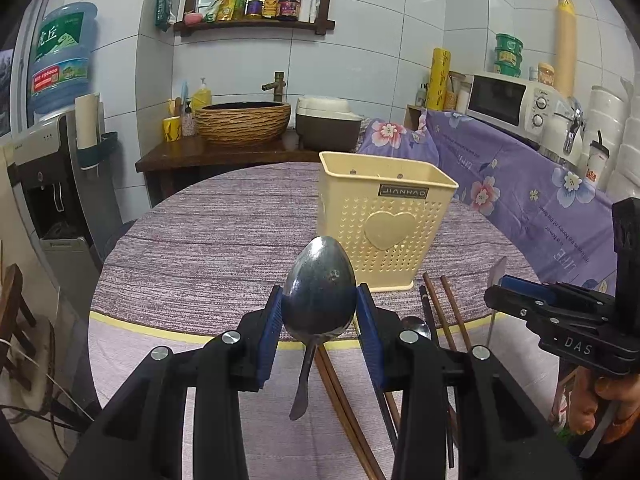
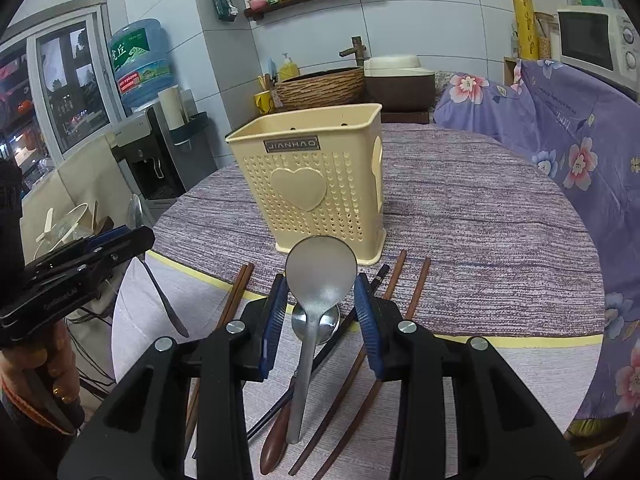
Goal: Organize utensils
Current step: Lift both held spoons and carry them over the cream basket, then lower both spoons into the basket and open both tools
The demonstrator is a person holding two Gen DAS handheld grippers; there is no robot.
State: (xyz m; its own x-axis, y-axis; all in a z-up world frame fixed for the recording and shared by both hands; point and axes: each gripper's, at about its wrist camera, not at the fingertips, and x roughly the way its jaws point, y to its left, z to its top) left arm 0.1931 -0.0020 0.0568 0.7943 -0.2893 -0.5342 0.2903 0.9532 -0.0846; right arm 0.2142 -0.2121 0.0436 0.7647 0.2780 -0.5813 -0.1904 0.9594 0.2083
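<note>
Purple-clothed table (image 1: 192, 240) | left claw (image 1: 319, 308) grips dark spoon (image 1: 319, 288) | right claw (image 2: 321, 300) grips pale spoon (image 2: 321, 276) (bowls up)

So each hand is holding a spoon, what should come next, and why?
Probably lift the left gripper forward until it is over the open top of the cream holder. Its jaws pinch the oval spoon by the bowl, handle hanging down, and the holder stands just ahead. The right gripper and its round spoon can follow.

3 spoons (image 2: 322, 276); 1 holder (image 2: 316, 176); approx 6 chopsticks (image 2: 416, 292)
</note>
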